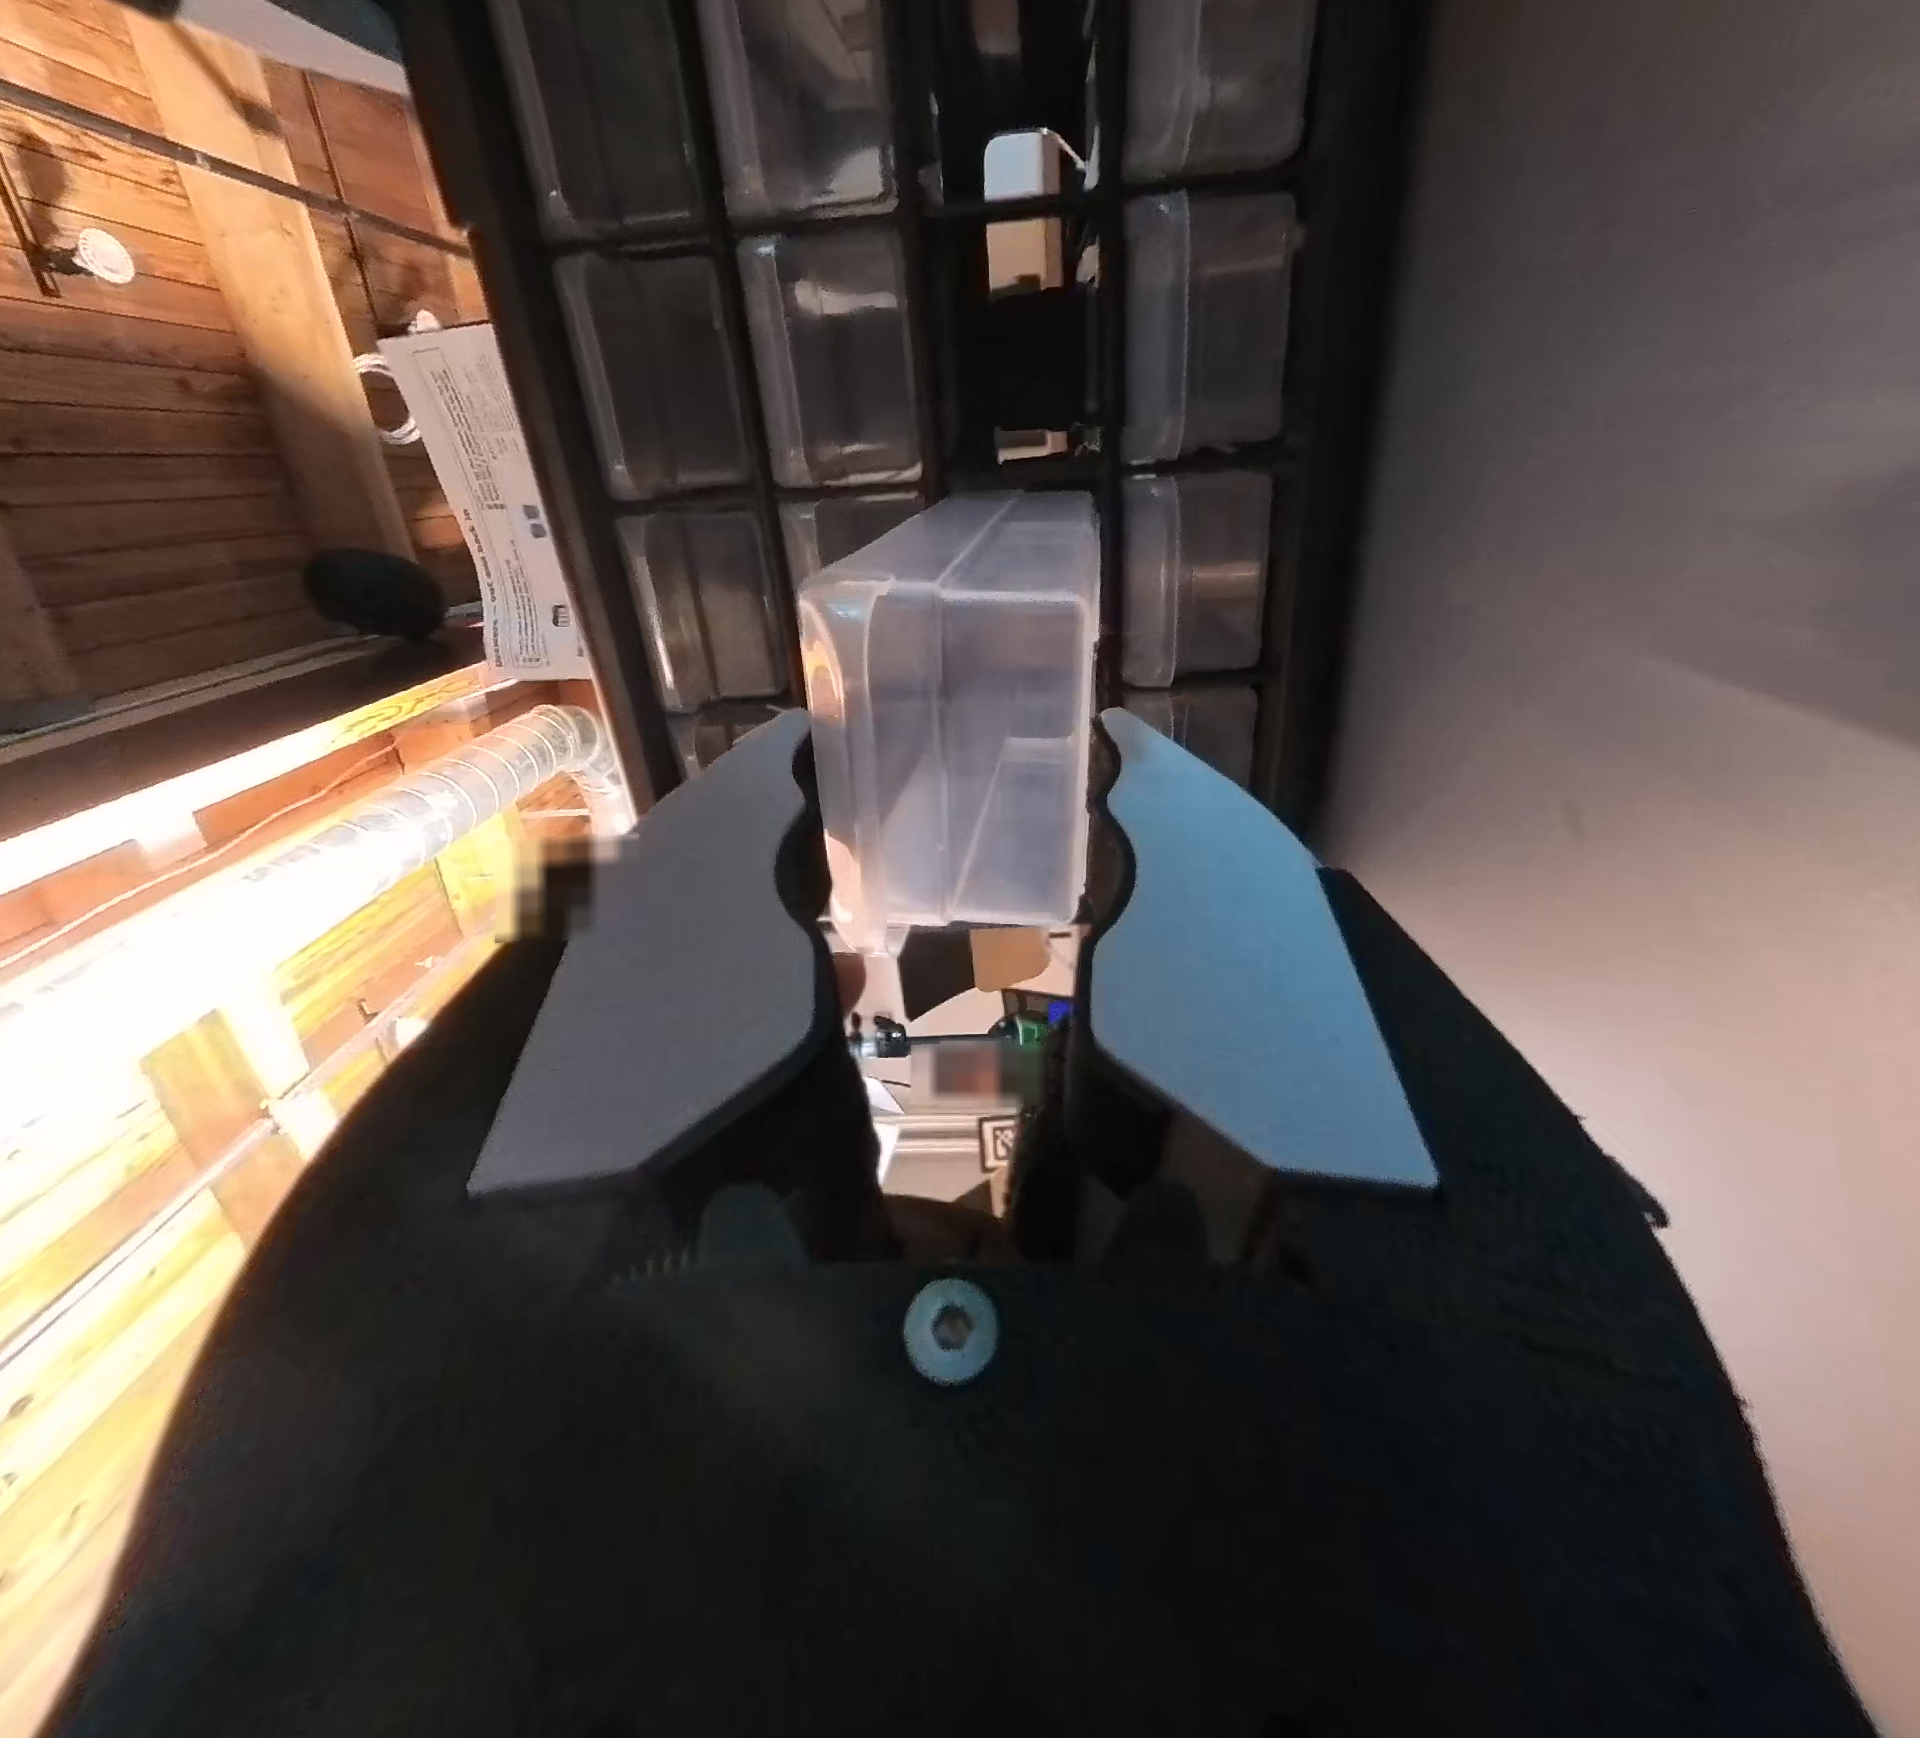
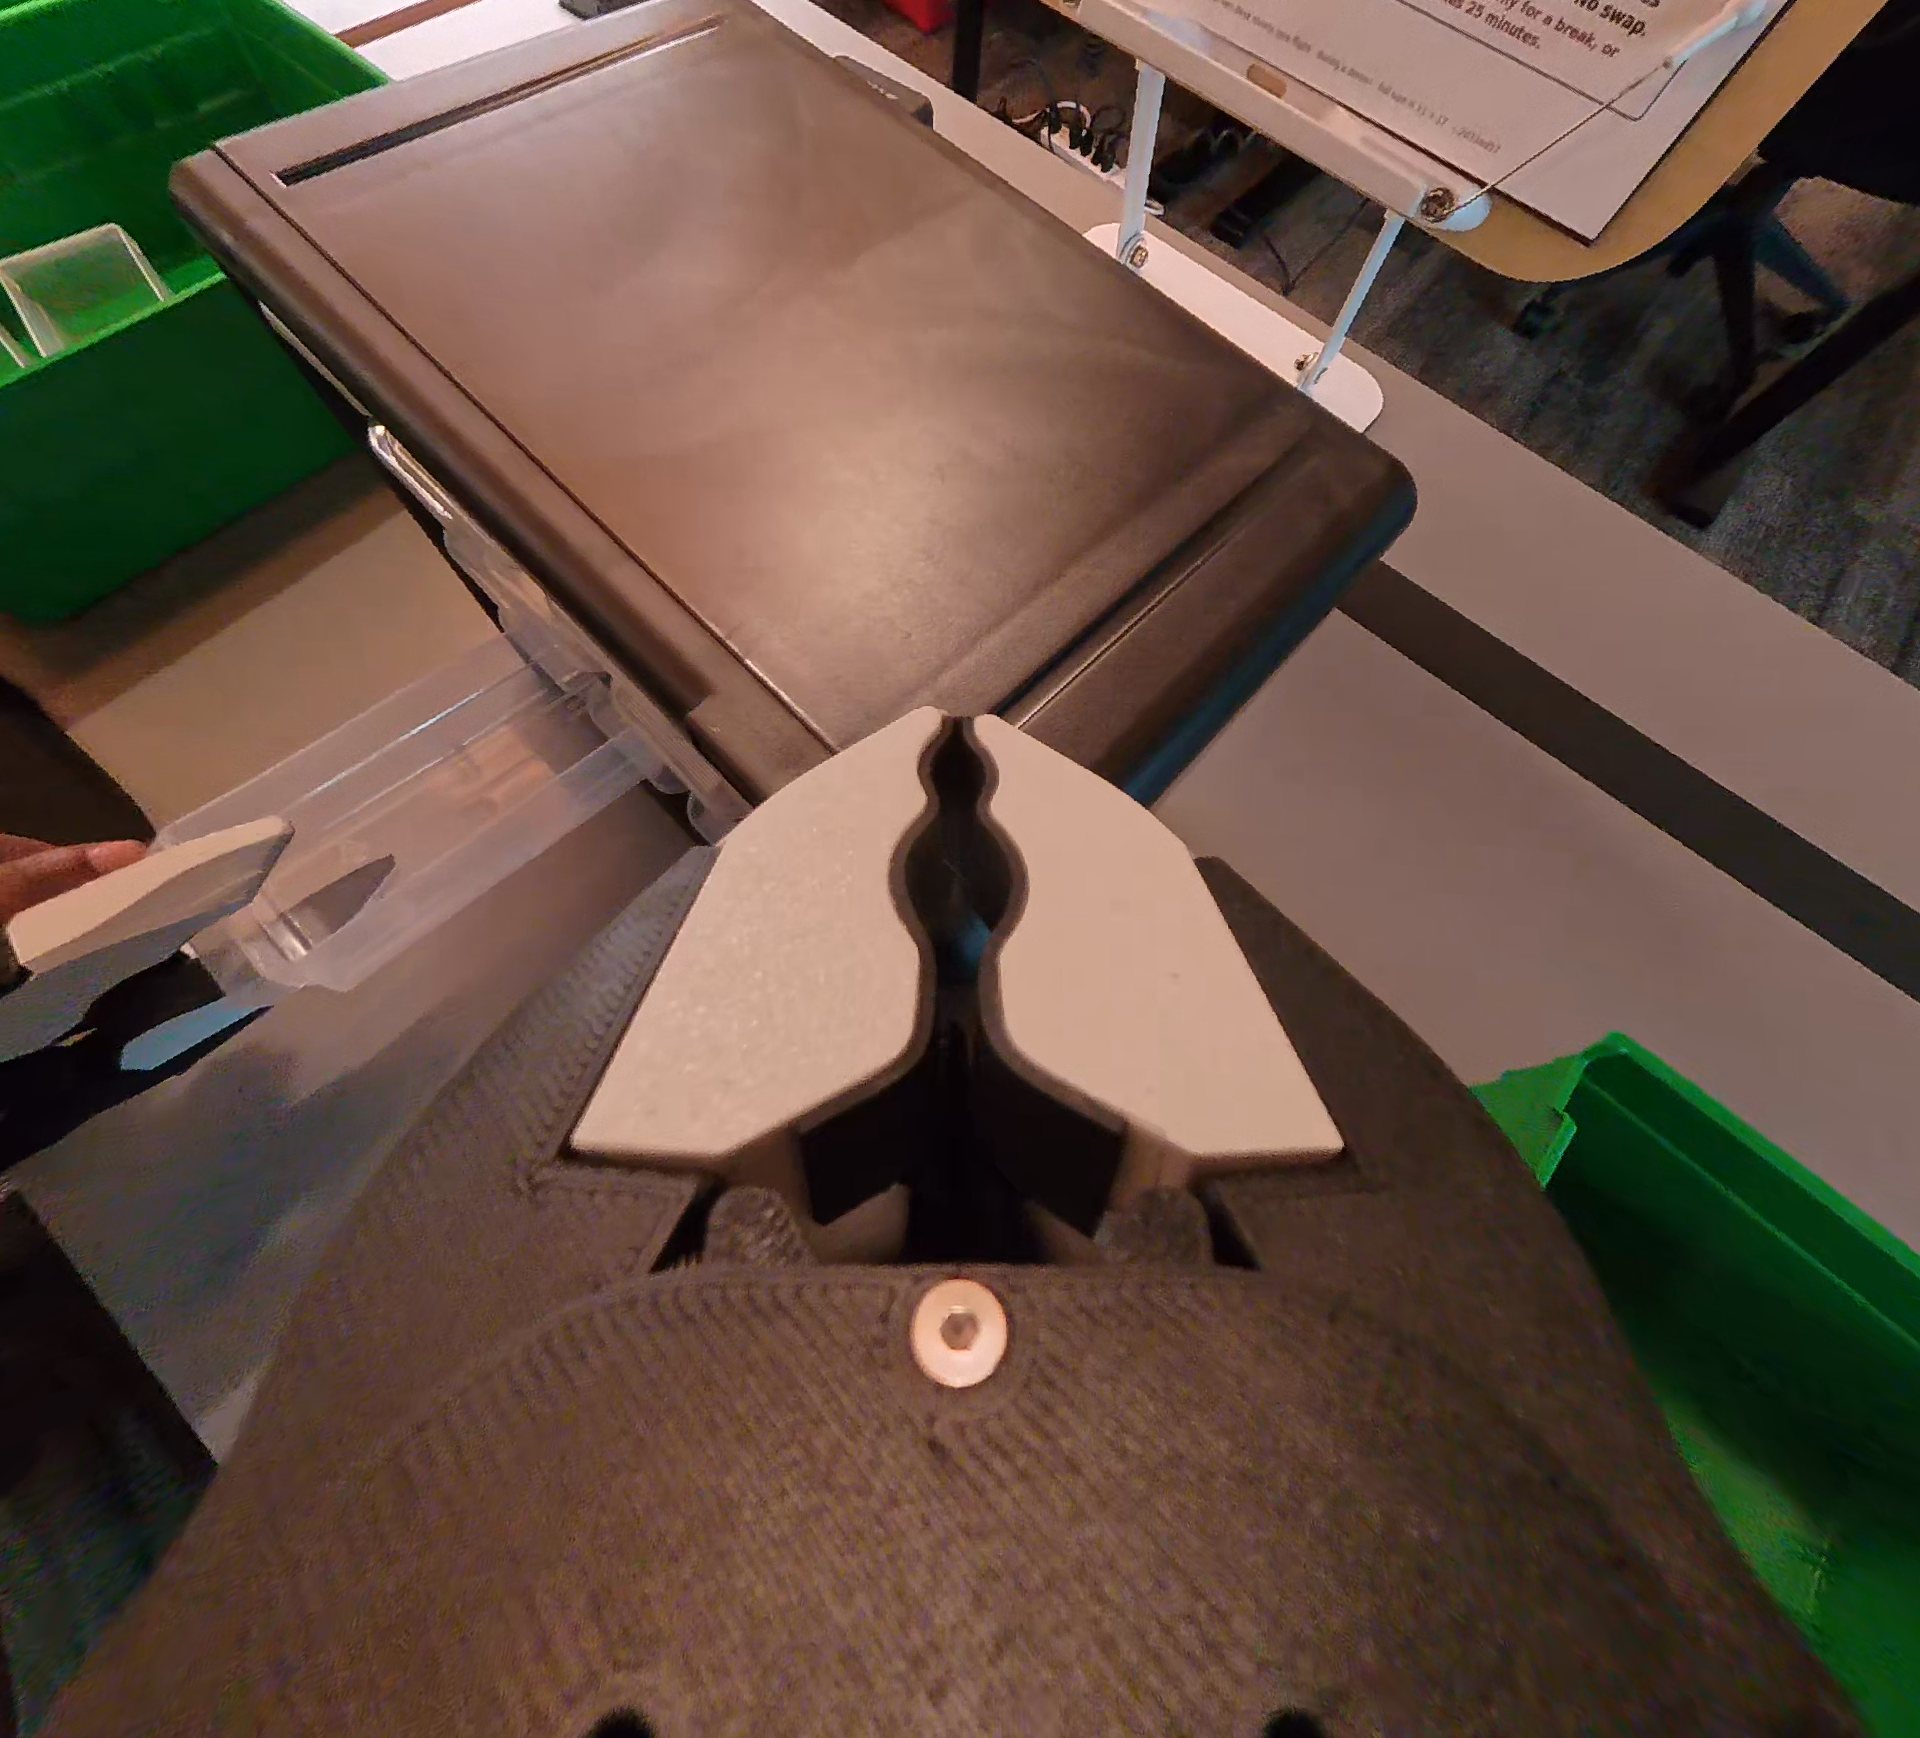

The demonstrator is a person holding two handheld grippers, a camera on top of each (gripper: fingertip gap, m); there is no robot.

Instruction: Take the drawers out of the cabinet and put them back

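Clear plastic marked the drawer [image 1: 951, 722] at the centre of the left wrist view, which was rolled on its side. At the far left of that view ran wooden boards [image 1: 135, 400], with a printed sheet [image 1: 488, 493] just beside the cabinet [image 1: 1340, 234]. The black cabinet frame held rows of clear drawers; two slots in one column stood empty, open through to the room behind. The gripped drawer projected most of its length from the slot next to them, its far end at the frame. The left gripper [image 1: 951, 815] clamped this drawer by its near end, one grey finger [image 1: 675, 961] on each side. To the right lay a pale table [image 1: 1662, 545].

In the right wrist view, a green bin [image 2: 125, 441] stood at the far left with clear drawers inside. Below it the left gripper [image 2: 135, 899] appeared again, holding the drawer [image 2: 416, 815] pulled out from the cabinet front. The cabinet top [image 2: 779, 358] filled the middle as a flat dark panel. The right gripper [image 2: 961, 743] hovered at the cabinet's near corner, its jaws nearly together with only a thin wavy gap and nothing between them; whether it touched the cabinet could not be told. Behind the cabinet, at upper right, a stand [image 2: 1351, 130] carried a printed sheet. A second green bin [image 2: 1745, 1221] sat at the lower right on the table [image 2: 1455, 805].
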